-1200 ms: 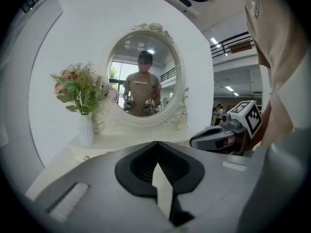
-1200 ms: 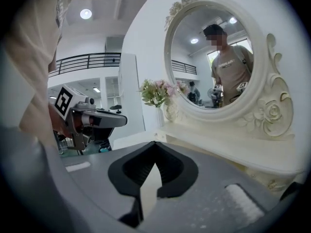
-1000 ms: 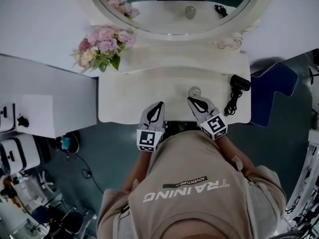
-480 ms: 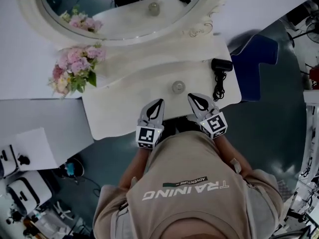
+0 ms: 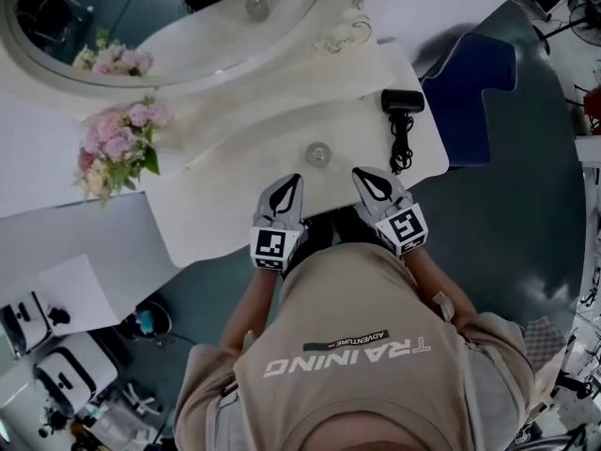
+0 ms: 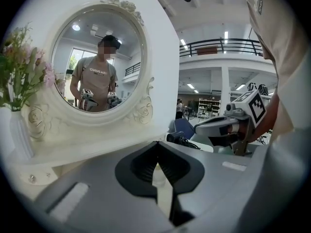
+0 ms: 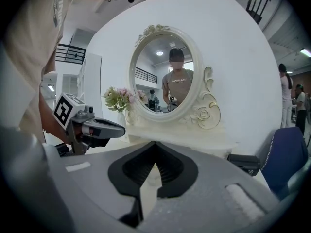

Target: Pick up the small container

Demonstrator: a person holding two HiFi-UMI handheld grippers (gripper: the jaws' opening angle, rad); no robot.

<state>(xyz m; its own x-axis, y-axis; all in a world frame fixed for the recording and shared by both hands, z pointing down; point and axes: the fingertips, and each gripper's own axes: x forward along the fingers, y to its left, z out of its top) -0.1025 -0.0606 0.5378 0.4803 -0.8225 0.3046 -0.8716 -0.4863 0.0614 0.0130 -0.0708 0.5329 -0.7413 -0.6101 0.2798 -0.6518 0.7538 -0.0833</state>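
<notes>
Head camera looks steeply down over my shoulders onto white dressing table (image 5: 225, 214). Cameras on my left gripper (image 5: 297, 178) and right gripper (image 5: 358, 172) sit low, close behind jaws, facing forward; both share oval mirror (image 6: 97, 42).

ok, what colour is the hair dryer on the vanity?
The hair dryer is black; head view shows it best.

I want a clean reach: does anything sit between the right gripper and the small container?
Nothing visible does. Only bare tabletop separates the right gripper from the small container; the hair dryer and its cord lie off to the right.
</notes>
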